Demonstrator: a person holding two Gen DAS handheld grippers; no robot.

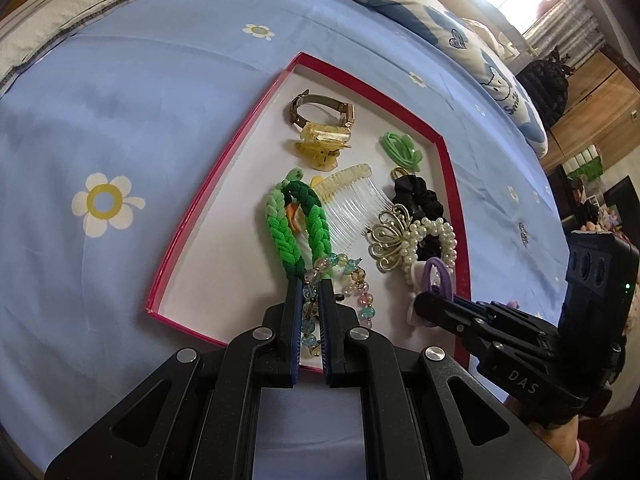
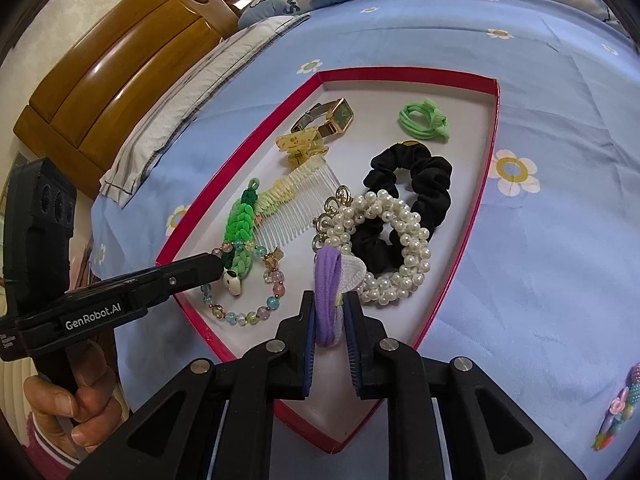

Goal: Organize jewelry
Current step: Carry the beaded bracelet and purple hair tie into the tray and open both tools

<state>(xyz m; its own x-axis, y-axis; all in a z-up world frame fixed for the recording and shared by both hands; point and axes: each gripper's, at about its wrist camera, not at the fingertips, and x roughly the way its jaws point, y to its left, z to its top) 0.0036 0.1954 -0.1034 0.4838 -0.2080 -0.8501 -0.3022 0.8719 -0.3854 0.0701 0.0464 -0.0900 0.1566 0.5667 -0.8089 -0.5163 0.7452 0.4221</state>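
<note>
Jewelry fills the red-rimmed tray [image 2: 494,128] on the blue flowered bedsheet [image 1: 120,120]: gold watch [image 2: 334,118], amber claw clip [image 2: 300,146], clear comb [image 2: 296,208], black scrunchie [image 2: 432,184], pearl band [image 2: 412,248], pastel bead bracelet [image 2: 276,280]. Left gripper [image 1: 310,292] pinches the green braided hair tie [image 1: 300,220], jaws tight together. Right gripper [image 2: 330,308] holds the purple hair tie [image 2: 328,292] loosely, jaws slightly parted around it.
</note>
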